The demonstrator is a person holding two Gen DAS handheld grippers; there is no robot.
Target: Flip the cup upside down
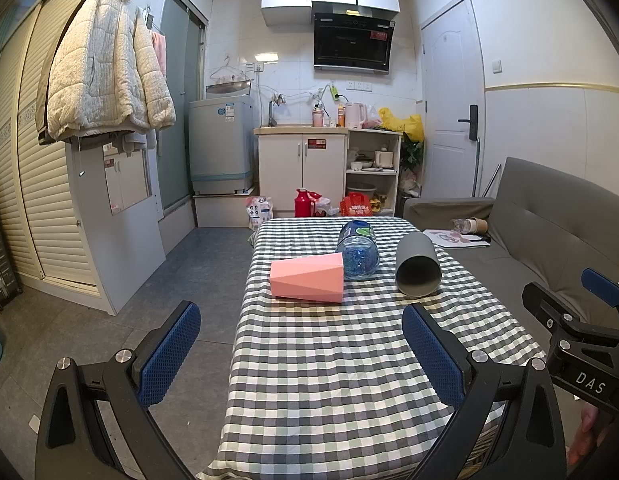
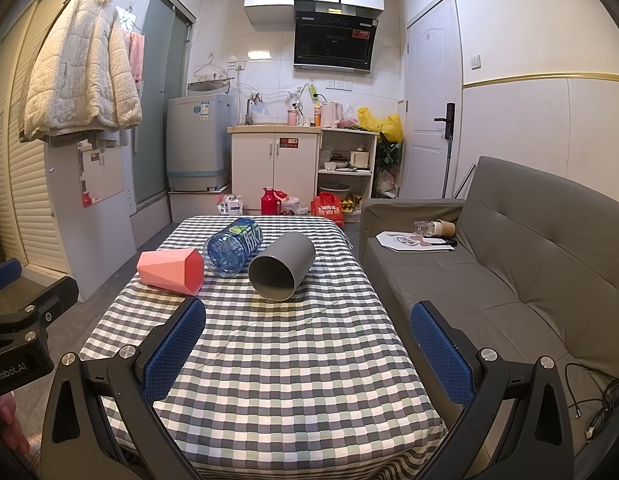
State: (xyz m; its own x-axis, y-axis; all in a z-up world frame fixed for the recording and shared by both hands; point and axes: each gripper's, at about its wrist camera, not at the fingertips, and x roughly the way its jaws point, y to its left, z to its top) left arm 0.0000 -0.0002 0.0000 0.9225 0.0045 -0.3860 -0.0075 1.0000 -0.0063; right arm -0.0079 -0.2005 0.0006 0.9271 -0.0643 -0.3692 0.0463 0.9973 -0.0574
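Observation:
A pink faceted cup (image 1: 307, 278) (image 2: 171, 272) lies on its side on the checkered table (image 1: 329, 360) (image 2: 277, 352). A grey cup (image 1: 417, 266) (image 2: 283, 266) also lies on its side to its right, its mouth facing me. Between them rests a blue plastic bottle (image 1: 357, 252) (image 2: 233, 250) on its side. My left gripper (image 1: 301, 348) is open over the near part of the table, well short of the cups, with nothing between its fingers. My right gripper (image 2: 307, 348) is open too, empty, near the table's front; the left wrist view shows it at the right edge (image 1: 569, 312).
A grey sofa (image 2: 509, 264) stands right of the table, with papers and a paper cup (image 2: 445, 228) on it. Beyond the table are a white kitchen cabinet (image 2: 273, 164), a washing machine (image 2: 197, 140), a red thermos (image 2: 269, 202) and bags on the floor. A door panel leans at left (image 1: 113, 220).

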